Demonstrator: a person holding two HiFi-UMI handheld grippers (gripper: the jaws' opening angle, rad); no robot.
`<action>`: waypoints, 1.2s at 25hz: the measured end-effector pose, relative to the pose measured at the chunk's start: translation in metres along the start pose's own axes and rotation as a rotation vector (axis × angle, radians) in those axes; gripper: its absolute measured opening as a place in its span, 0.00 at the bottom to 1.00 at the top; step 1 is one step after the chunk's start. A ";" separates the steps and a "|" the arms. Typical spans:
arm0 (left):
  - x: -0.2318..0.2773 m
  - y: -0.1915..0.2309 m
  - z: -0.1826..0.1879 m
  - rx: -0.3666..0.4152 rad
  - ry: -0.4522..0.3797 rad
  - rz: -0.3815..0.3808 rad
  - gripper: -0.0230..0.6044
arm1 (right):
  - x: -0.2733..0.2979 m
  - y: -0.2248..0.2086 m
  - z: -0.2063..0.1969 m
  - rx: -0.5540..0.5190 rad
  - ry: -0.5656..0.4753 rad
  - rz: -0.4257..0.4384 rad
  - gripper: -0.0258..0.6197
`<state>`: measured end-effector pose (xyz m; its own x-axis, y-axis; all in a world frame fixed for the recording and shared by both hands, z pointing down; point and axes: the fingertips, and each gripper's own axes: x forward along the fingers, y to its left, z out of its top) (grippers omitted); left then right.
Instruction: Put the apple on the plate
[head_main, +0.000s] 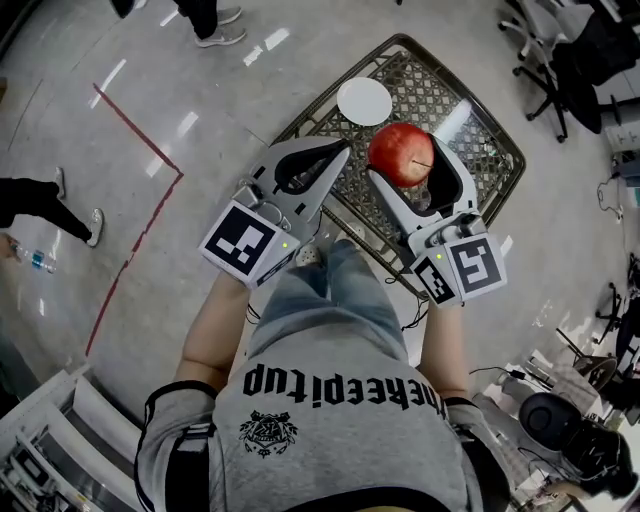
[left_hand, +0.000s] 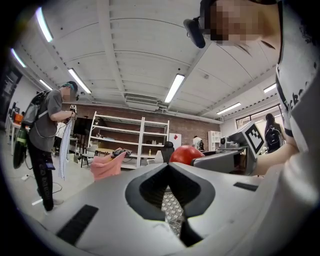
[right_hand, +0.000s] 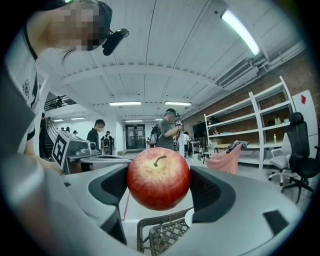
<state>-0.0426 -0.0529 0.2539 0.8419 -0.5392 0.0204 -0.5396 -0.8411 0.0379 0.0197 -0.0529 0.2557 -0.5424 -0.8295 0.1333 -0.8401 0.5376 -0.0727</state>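
Observation:
A red apple (head_main: 402, 153) is gripped between the jaws of my right gripper (head_main: 406, 160), held up in the air above the near edge of a wire mesh table (head_main: 470, 125). In the right gripper view the apple (right_hand: 158, 177) fills the gap between the jaws, stem up. A small round white plate (head_main: 364, 101) lies on the mesh top, just beyond and left of the apple. My left gripper (head_main: 343, 151) hovers to the apple's left, shut with its tips touching and nothing held. From the left gripper view the apple (left_hand: 186, 154) shows past the shut tips.
A red tape line (head_main: 140, 130) runs across the grey floor at left. People (head_main: 45, 205) stand at the left and top edges. Office chairs (head_main: 555, 60) crowd the upper right. White shelving (left_hand: 127, 142) and a pink cloth (left_hand: 106, 165) stand further off.

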 end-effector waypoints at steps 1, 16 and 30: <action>0.003 0.003 0.000 -0.002 0.001 0.004 0.06 | 0.003 -0.003 0.000 0.001 0.002 0.003 0.66; 0.058 0.039 0.000 -0.007 0.012 0.079 0.06 | 0.045 -0.064 0.004 0.002 0.019 0.078 0.66; 0.100 0.035 -0.026 -0.051 0.116 0.140 0.06 | 0.060 -0.115 -0.027 0.027 0.051 0.136 0.66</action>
<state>0.0226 -0.1353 0.2832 0.7552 -0.6395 0.1440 -0.6528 -0.7536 0.0771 0.0844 -0.1605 0.2991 -0.6504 -0.7401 0.1706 -0.7593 0.6396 -0.1200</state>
